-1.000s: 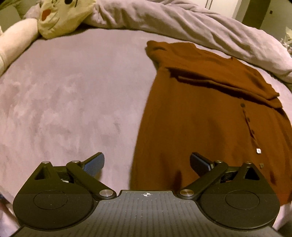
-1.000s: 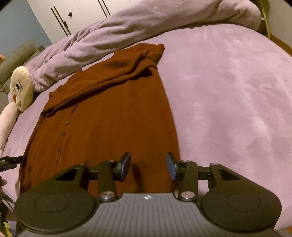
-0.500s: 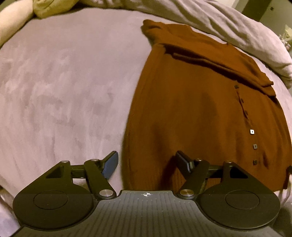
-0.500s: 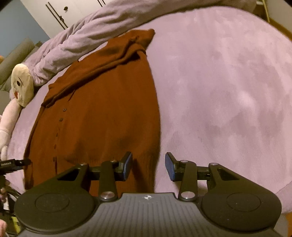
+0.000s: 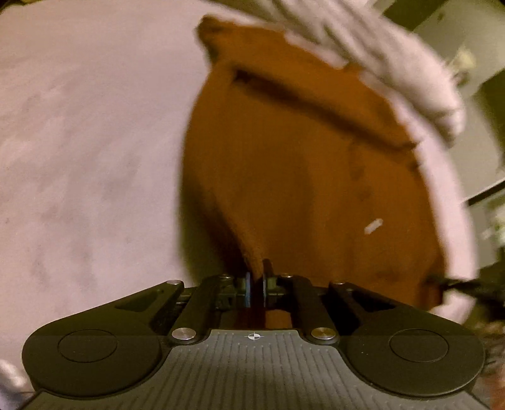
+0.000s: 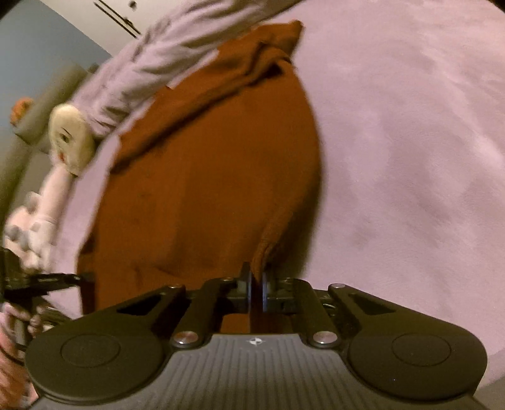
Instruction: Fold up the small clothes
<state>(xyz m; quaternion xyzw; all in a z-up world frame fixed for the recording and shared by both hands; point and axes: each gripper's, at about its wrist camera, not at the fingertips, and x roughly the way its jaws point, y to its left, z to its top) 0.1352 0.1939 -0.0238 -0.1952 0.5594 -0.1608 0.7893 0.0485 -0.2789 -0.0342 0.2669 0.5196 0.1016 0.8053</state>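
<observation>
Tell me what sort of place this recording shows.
Probably a bedroom: a brown top lies on a bed with a rolled duvet, a plush toy beside it, and wardrobe doors behind.

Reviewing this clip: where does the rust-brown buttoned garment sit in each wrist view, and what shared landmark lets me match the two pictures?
Left wrist view: the rust-brown garment fills the centre and right, its near hem corner pinched in the left gripper.
Right wrist view: the garment fills the centre and left, its other near corner pinched in the right gripper.
Shared landmark: the bunched lilac blanket lying along the garment's far end.
</observation>
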